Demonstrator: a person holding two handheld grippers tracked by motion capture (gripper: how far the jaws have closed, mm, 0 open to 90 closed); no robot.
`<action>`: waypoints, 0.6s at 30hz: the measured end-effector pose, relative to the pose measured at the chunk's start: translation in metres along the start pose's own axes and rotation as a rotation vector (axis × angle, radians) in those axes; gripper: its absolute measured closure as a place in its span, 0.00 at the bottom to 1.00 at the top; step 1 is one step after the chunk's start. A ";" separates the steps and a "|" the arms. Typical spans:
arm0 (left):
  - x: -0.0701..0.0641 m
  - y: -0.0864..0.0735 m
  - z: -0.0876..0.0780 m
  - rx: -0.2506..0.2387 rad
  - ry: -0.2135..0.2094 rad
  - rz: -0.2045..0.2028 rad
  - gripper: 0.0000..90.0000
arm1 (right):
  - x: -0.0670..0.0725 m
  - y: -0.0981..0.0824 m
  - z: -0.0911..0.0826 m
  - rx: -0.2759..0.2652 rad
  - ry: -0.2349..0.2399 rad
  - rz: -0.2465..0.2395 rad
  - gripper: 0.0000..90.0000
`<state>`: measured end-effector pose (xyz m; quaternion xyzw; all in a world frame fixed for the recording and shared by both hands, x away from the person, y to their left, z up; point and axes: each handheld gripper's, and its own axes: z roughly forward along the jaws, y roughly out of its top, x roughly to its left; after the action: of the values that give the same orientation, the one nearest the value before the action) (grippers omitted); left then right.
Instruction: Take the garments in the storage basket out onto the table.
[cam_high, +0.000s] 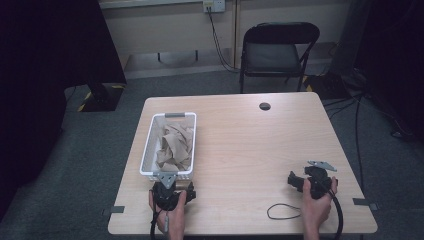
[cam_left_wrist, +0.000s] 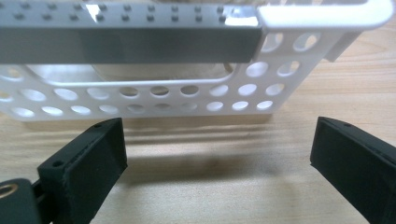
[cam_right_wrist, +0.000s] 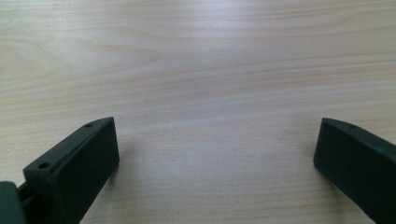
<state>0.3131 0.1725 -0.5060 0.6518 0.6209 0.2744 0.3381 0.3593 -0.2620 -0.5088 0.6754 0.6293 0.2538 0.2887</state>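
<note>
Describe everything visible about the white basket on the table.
The white basket is a long rectangular plastic bin with walls perforated by round holes and a grey handle bar at each short end. It stands upright on the left part of the wooden table, holding crumpled beige cloth. The left gripper, jaws open, sits just before its near end.

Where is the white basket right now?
In the high view, the basket sits on the table's left side, just ahead of the left gripper.

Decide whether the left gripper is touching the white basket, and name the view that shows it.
Apart. In the left gripper view, bare table shows between the open left gripper and the basket wall beyond its jaw tips.
</note>
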 end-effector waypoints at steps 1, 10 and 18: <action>0.000 0.000 0.000 -0.004 -0.004 -0.003 0.03 | 0.000 0.000 0.000 0.000 0.000 0.000 0.00; 0.001 0.002 -0.005 -0.022 -0.038 -0.030 0.04 | 0.000 0.000 0.000 0.000 0.000 0.000 0.00; 0.002 0.006 -0.013 -0.064 -0.039 -0.029 0.03 | 0.000 0.000 0.000 0.000 0.000 0.000 0.00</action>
<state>0.3069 0.1760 -0.4932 0.6369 0.6144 0.2765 0.3749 0.3593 -0.2620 -0.5088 0.6755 0.6293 0.2538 0.2887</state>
